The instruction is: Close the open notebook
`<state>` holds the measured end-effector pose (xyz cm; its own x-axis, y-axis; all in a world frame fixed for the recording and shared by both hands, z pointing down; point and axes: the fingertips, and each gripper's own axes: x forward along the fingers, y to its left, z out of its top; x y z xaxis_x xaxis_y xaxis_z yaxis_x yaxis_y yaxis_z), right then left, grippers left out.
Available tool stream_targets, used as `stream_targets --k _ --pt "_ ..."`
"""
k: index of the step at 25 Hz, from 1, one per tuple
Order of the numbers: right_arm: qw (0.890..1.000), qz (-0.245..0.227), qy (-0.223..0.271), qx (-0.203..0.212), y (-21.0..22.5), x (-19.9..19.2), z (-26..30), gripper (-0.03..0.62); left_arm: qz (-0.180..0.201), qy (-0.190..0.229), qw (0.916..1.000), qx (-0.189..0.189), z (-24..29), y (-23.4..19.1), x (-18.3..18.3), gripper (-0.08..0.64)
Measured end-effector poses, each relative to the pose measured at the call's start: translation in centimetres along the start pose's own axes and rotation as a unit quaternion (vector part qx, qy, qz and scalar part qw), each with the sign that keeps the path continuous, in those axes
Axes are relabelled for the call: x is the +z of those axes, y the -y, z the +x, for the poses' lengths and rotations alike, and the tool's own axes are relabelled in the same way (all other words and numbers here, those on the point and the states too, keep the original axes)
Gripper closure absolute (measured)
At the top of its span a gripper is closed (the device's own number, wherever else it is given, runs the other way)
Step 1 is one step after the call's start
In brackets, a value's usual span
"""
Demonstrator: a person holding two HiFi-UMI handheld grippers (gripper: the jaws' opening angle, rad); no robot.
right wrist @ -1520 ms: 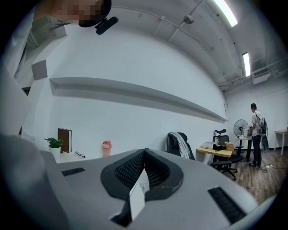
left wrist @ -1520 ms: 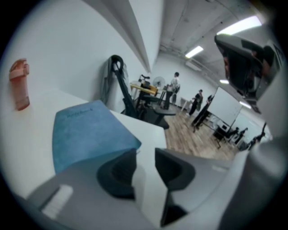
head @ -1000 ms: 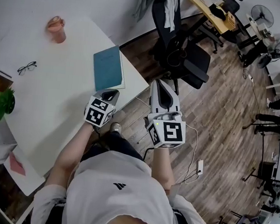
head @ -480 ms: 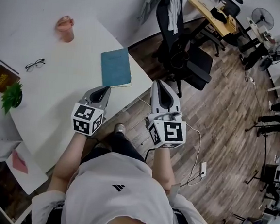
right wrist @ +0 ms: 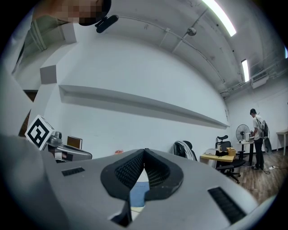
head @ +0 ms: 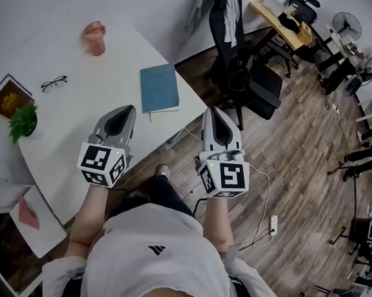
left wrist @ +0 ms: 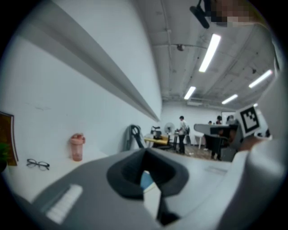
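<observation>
We held both forearms out in front of the body, side by side, with the tools pointing away roughly level and their marker cubes towards us. The grey left tool [head: 124, 109] hung over the near edge of the white worktop [head: 72, 112], and its jaws were pressed together with nothing between them. The grey right tool [head: 214, 111] reached out past the worktop's corner, above the wooden plank floor [head: 289, 153]. Its ribbed jaws met at the tips and held nothing.

The teal-blue, thin hard-covered notebook [head: 159, 88] lay flat and closed near the worktop's far corner, ahead of the two tools and between their lines, touched by neither. In each tool's own view a small blue patch showed through the gap below the closed tips; it was probably that notebook, though too little of it showed for us to be sure.

Further back on the worktop stood a pink lidded plastic cup [head: 94, 37], with black-rimmed glasses [head: 54, 83] lying well apart from it.
</observation>
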<state>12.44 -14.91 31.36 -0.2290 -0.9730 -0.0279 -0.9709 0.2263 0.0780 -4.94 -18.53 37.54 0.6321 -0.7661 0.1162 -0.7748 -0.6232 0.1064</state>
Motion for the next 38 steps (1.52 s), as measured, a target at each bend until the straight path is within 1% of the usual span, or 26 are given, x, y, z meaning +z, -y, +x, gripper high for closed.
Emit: stream_targets --k 6,11,19,23,27,32,38 --pt "1.000 -0.006 0.009 -0.002 -1.4 0.9 -1.5 0.598 0.015 0.041 0.9988 0.020 -3.2 -0.4 2.9 0.552" --pt "1.000 -0.011 0.015 -0.005 -2.4 1.7 -2.5 0.598 0.030 0.065 0.9967 0.038 -5.6 -1.1 4.7 0.551" --pt "1.000 -0.019 0.022 -0.008 -3.9 2.5 -3.7 0.598 0.048 0.088 0.9927 0.067 -8.7 -2.1 5.7 0.551" --pt "0.999 -0.023 0.025 -0.009 -4.5 3.0 -4.0 0.598 0.066 0.101 0.9897 0.077 -9.8 -2.3 6.6 0.551" --pt "0.999 -0.025 0.027 -0.010 -4.9 3.1 -4.1 0.598 0.070 0.114 0.9876 0.083 -10.6 -2.6 7.2 0.551" --pt "0.999 -0.027 0.027 -0.016 -5.5 3.0 -4.1 0.600 0.087 0.129 0.9840 0.087 -11.2 -3.0 7.6 0.551" --pt "0.999 -0.034 0.024 -0.018 -5.9 2.9 -3.9 0.600 0.086 0.136 0.9829 0.090 -11.4 -3.5 7.7 0.551"
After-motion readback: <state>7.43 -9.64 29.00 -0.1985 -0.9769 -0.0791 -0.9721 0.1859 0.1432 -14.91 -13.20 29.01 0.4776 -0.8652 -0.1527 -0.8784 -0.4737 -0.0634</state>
